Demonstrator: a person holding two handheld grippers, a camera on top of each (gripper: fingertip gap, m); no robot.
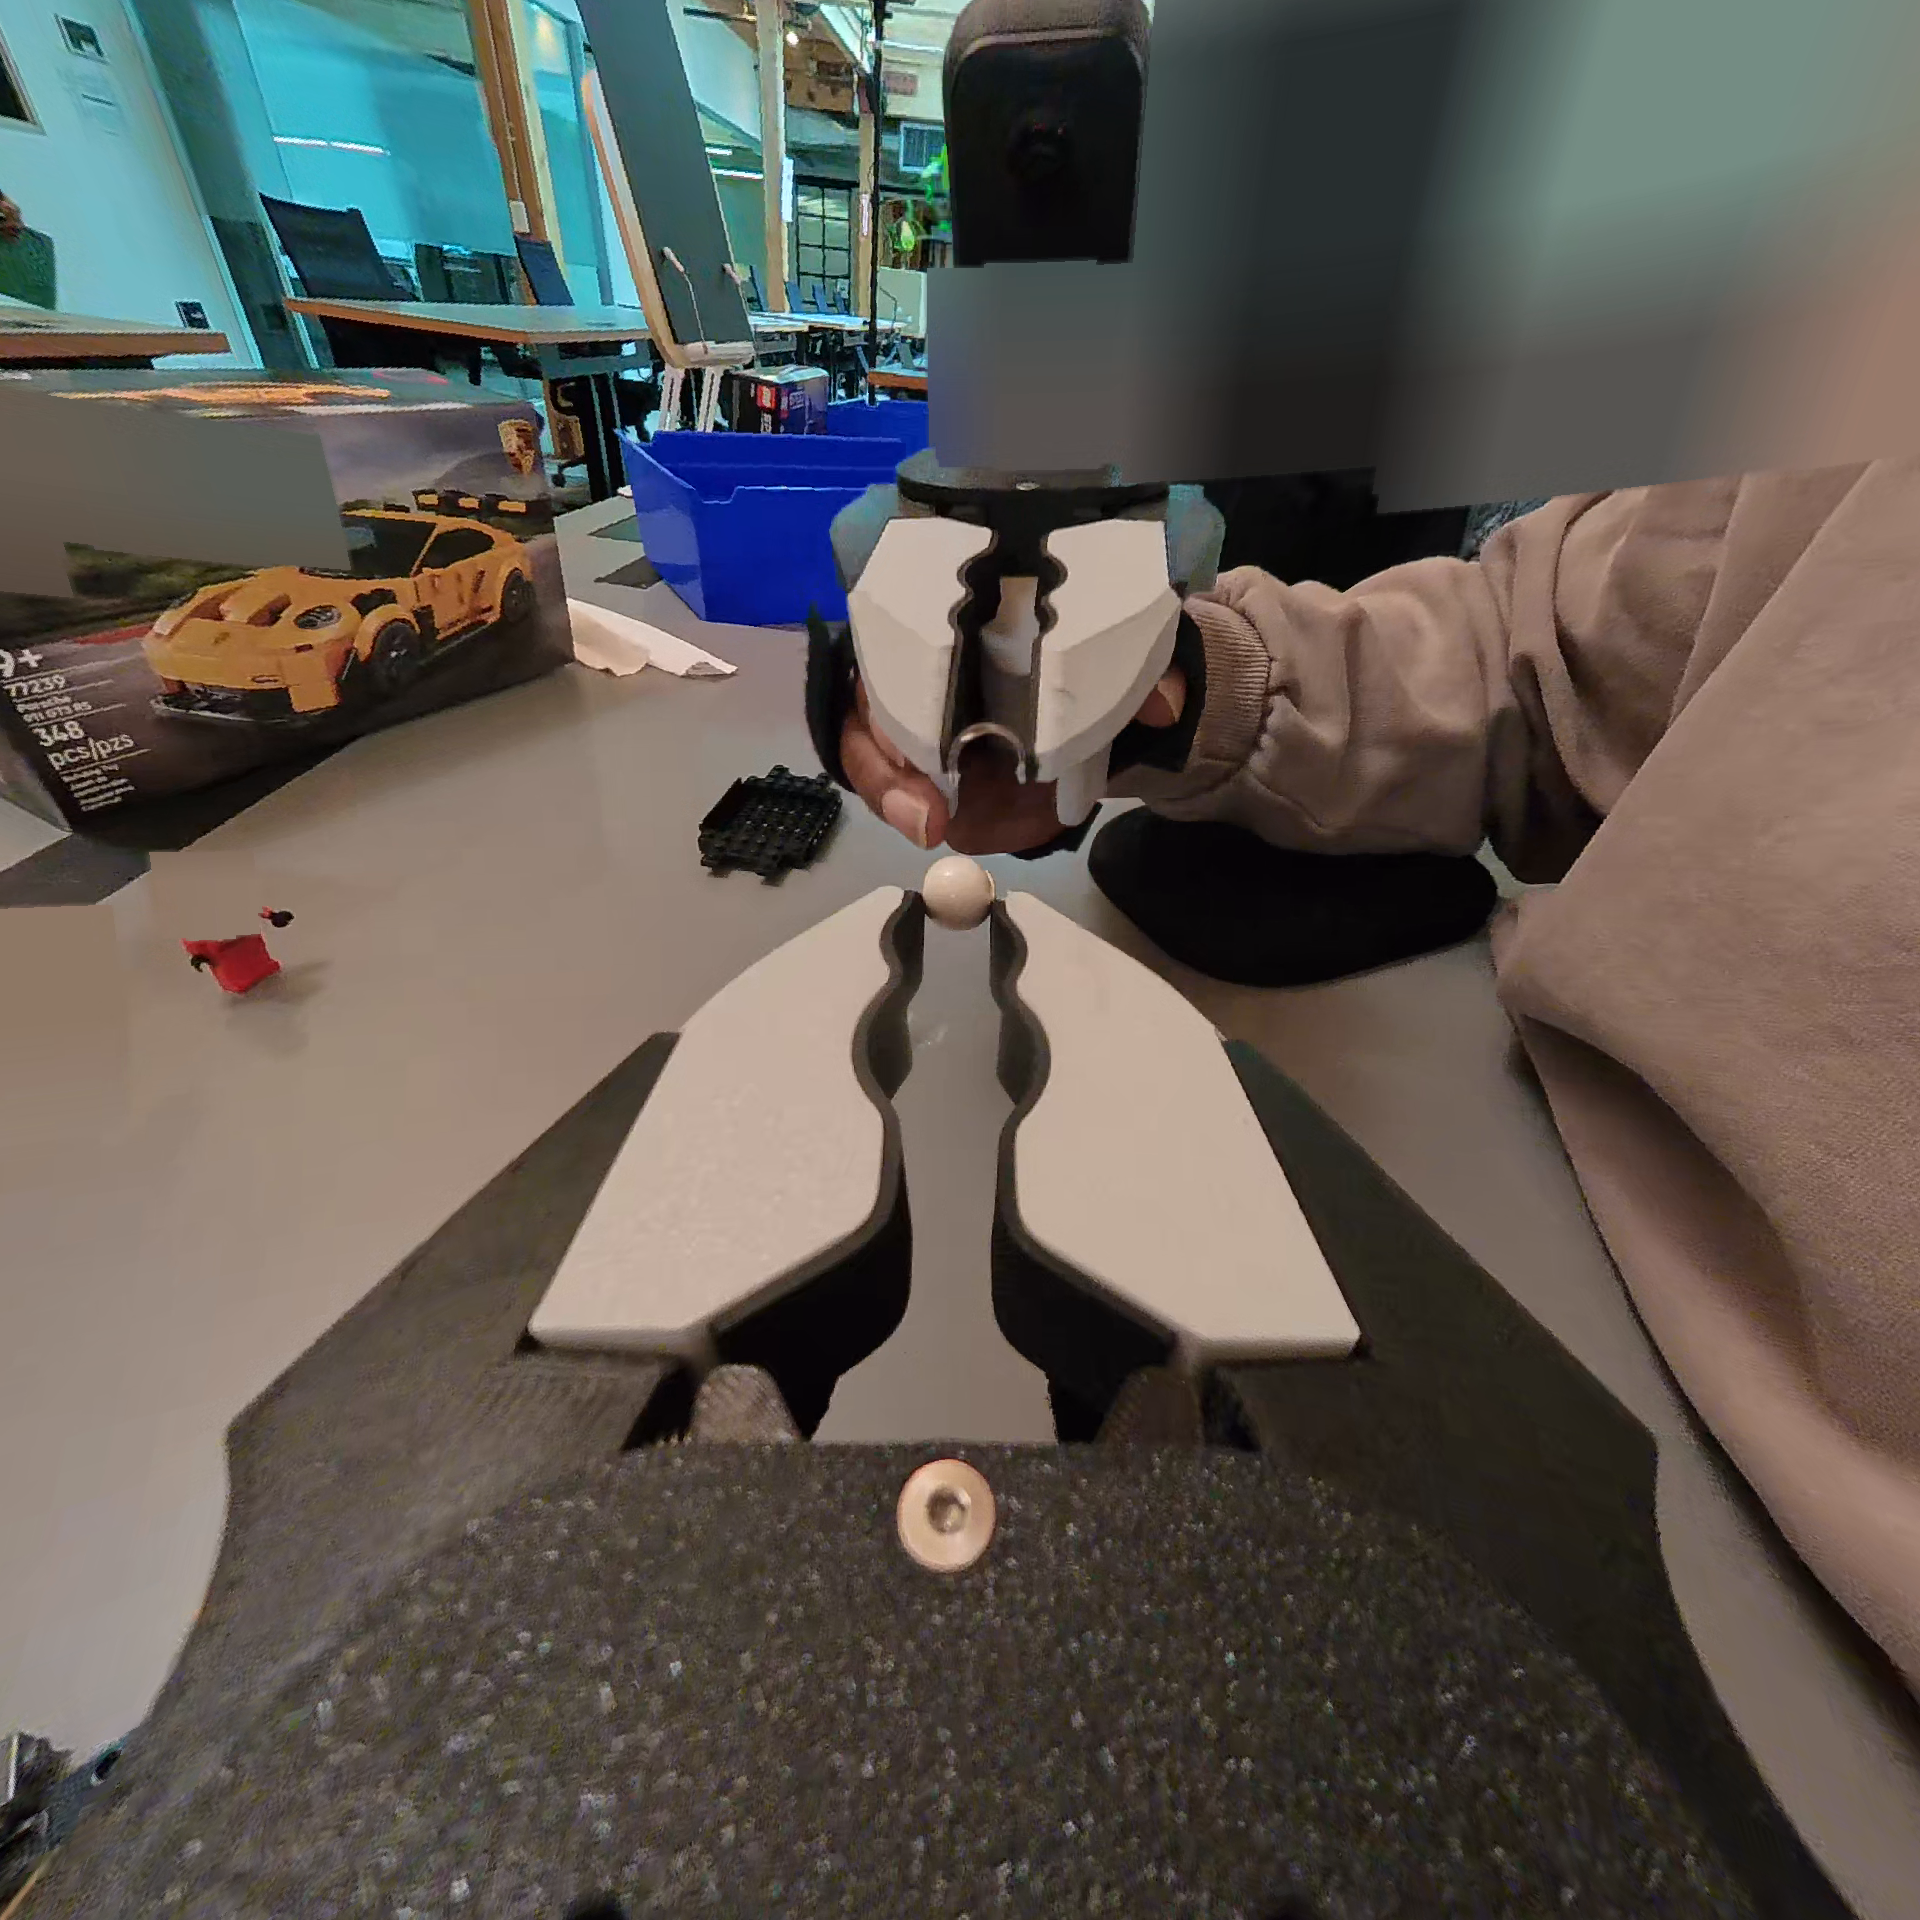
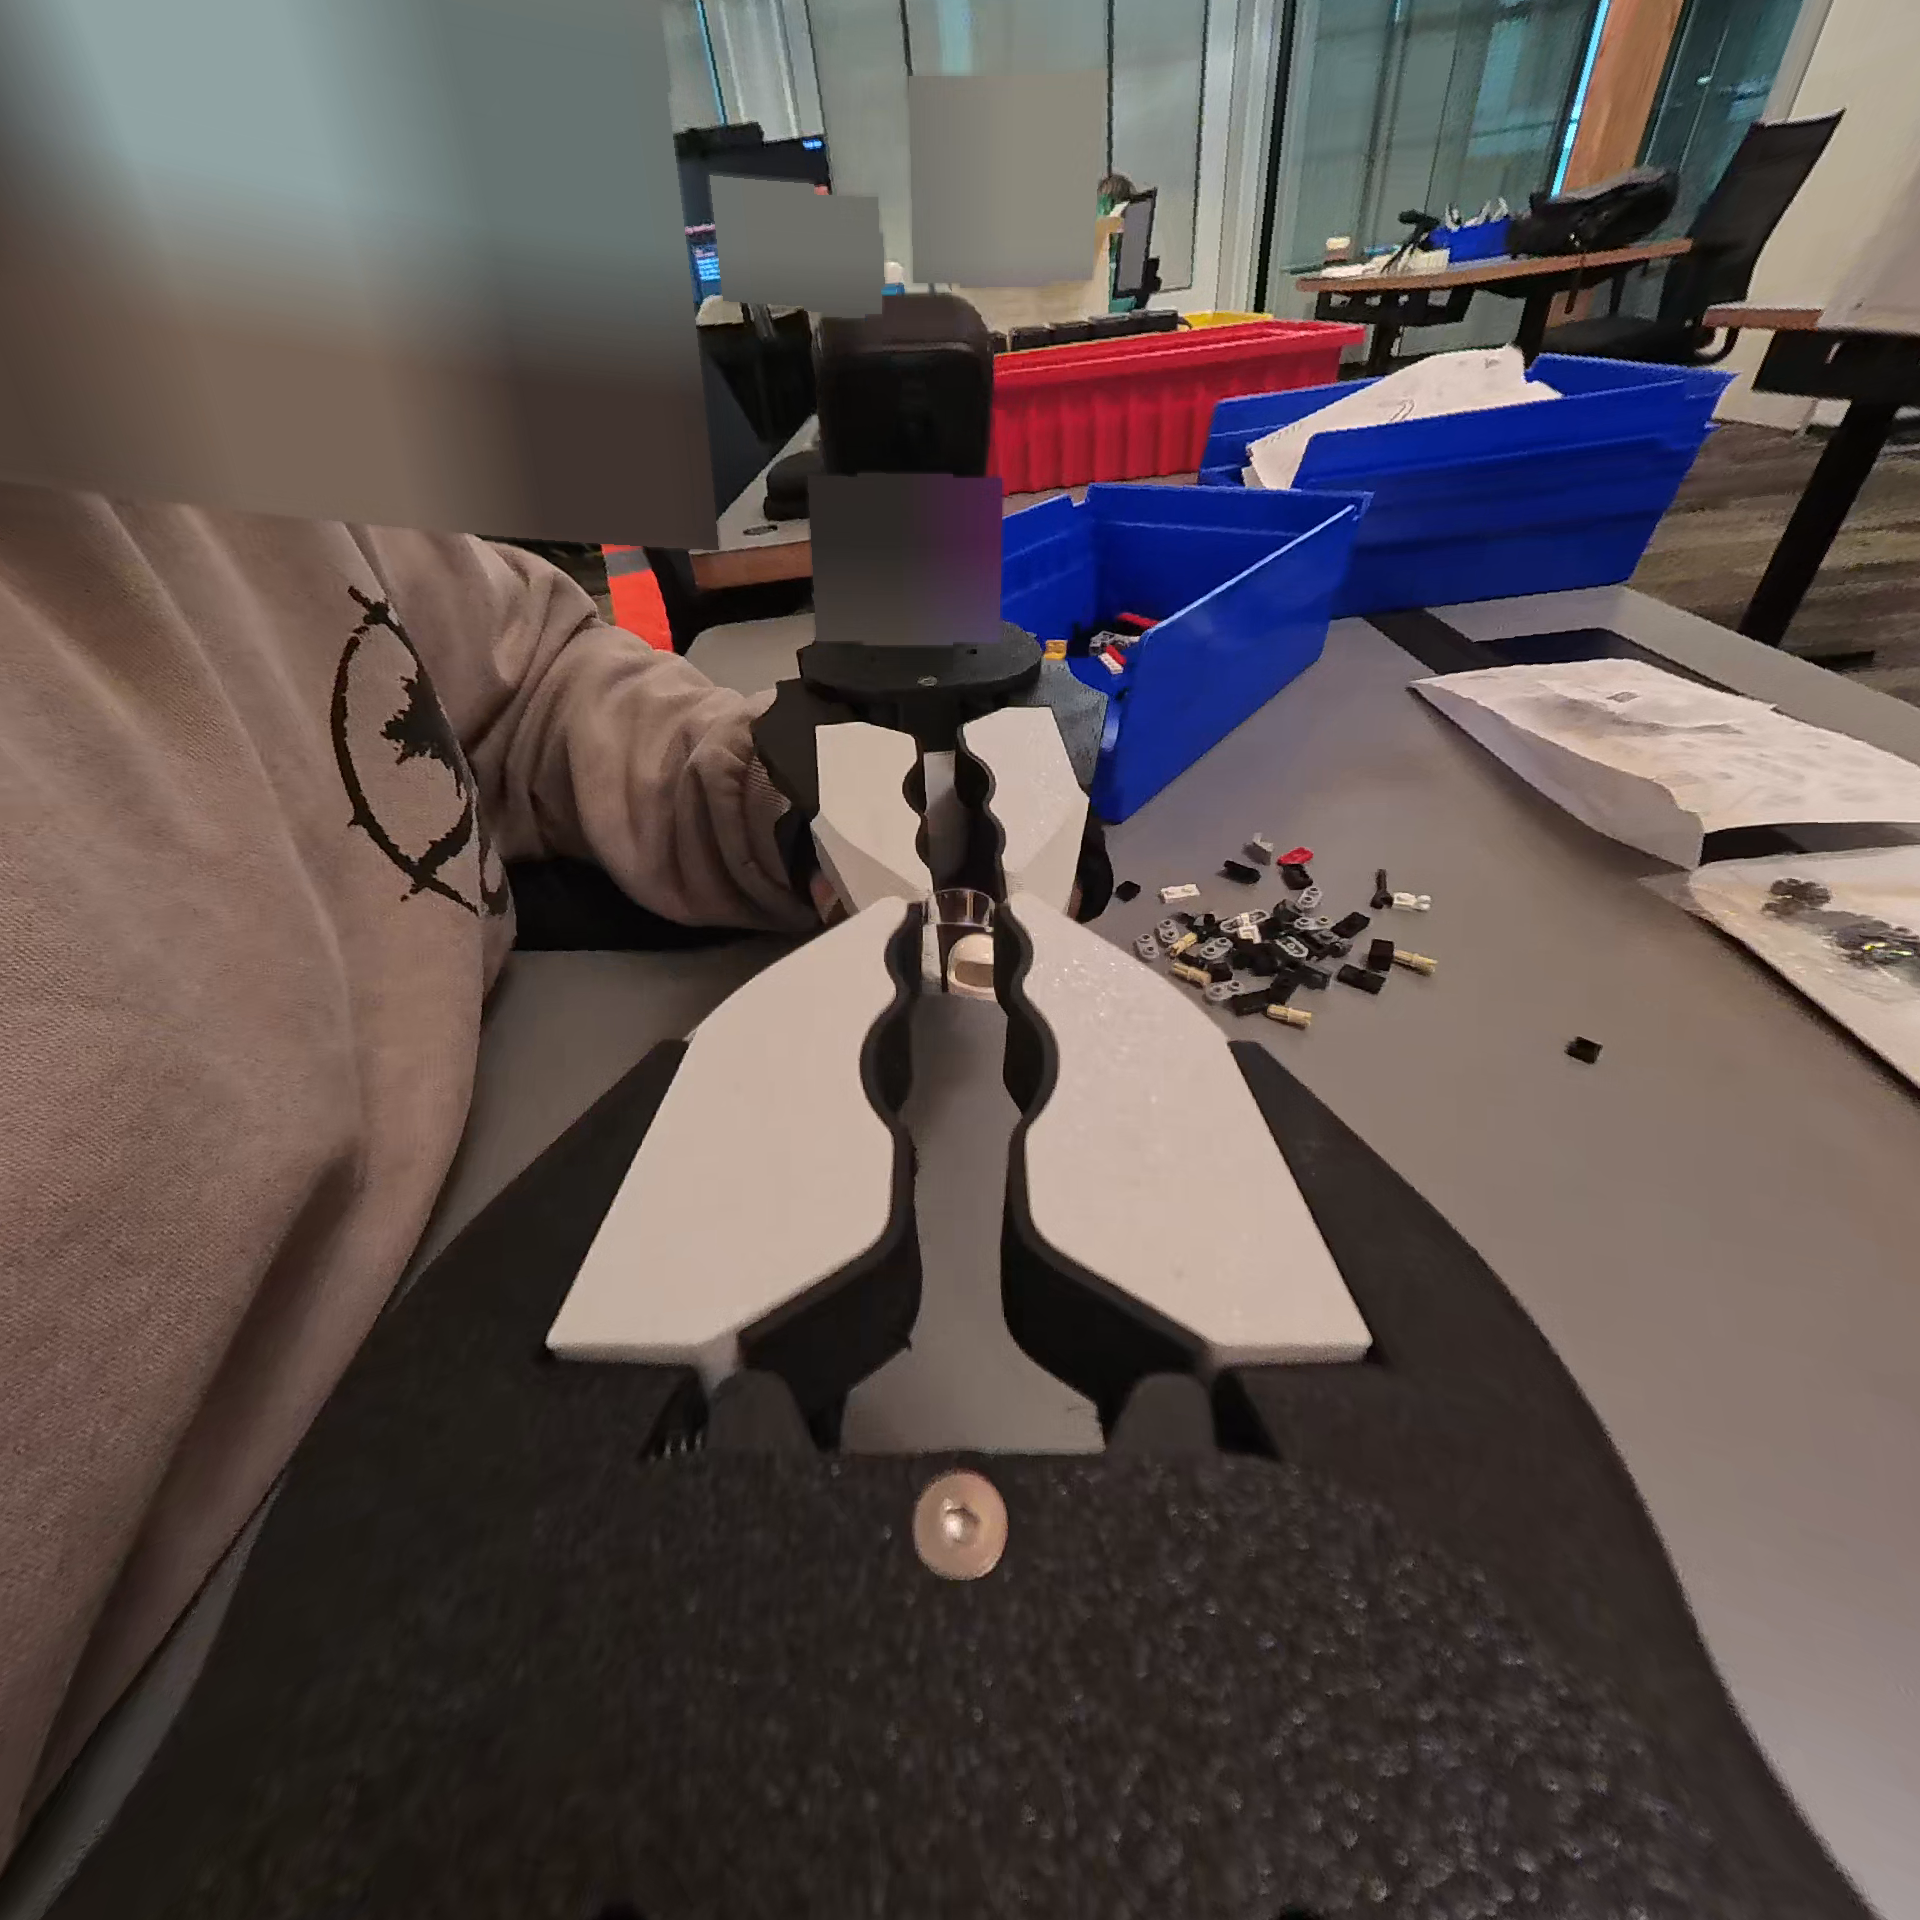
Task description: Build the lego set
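My left gripper (image 1: 957, 906) pinches a small white round piece (image 1: 958, 890) by its tips alone, above the worktop (image 1: 468, 1039). Right gripper (image 2: 961, 935) is clamped on a clear curved piece (image 2: 960, 908), facing it. Any misaligned push could pop the round one loose.

White ball (image 1: 958, 890); white-and-black fingers (image 1: 748, 1122); yellow car on dark box (image 1: 281, 592); red piece (image 1: 235, 958); black plate (image 1: 771, 821); blue bins (image 2: 1226, 613); red bin (image 2: 1153, 400); grey table (image 1: 436, 1039).

Lego box (image 1: 281, 613) cut by left edge, loose pieces (image 2: 1268, 940) too small to identify
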